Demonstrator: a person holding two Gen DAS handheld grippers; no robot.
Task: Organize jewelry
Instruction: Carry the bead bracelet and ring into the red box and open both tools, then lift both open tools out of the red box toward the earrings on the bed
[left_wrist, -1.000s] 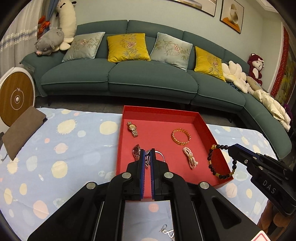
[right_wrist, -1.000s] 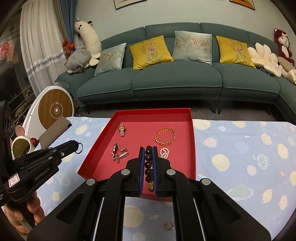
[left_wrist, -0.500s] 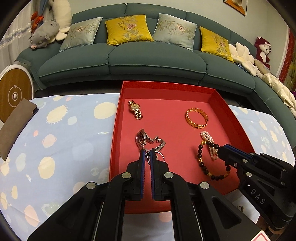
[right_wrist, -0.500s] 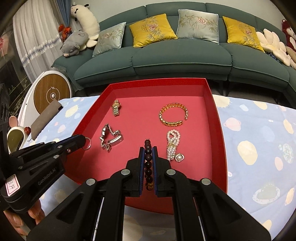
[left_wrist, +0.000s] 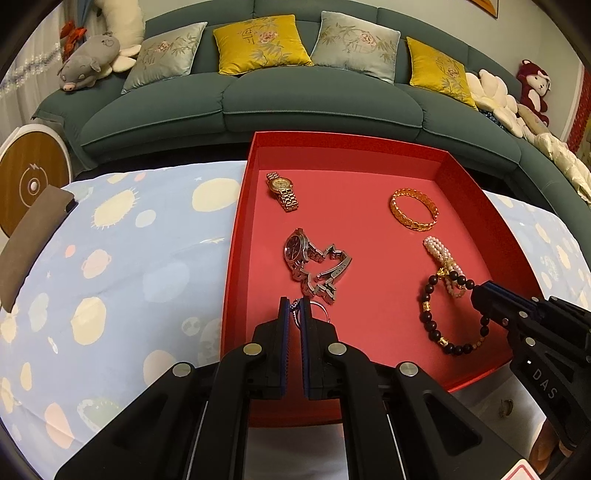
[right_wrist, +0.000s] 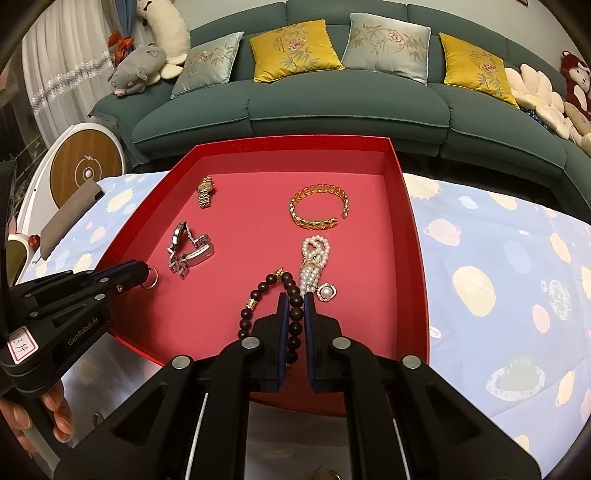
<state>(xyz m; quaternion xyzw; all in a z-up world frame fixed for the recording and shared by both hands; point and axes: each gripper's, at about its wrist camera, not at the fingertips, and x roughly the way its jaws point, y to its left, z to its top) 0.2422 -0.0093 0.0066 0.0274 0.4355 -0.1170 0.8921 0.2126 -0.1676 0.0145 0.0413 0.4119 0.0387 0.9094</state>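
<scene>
A red tray (left_wrist: 236, 236) (right_wrist: 410, 221) lies on the spotted blue cloth. My left gripper (left_wrist: 294, 304) is shut on a silver ring (left_wrist: 318, 307), low over the tray's near left part, next to the silver watch (left_wrist: 314, 264). The ring also shows in the right wrist view (right_wrist: 150, 277). My right gripper (right_wrist: 296, 301) is shut on a dark bead bracelet (right_wrist: 266, 291), which lies on the tray floor beside the pearl bracelet (right_wrist: 314, 258). The bead bracelet also shows in the left wrist view (left_wrist: 432, 325).
A gold watch (left_wrist: 282, 190) and a gold bangle (left_wrist: 413, 212) lie in the tray's far half. A small ring (left_wrist: 504, 408) lies on the cloth near the tray's front right corner. A brown case (left_wrist: 33, 236) lies at the table's left edge. A green sofa stands behind.
Both grippers have come down and forward into the tray. The bead bracelet, which hung from the right gripper, now rests on the tray floor. The ring is lower, beside the silver watch.
</scene>
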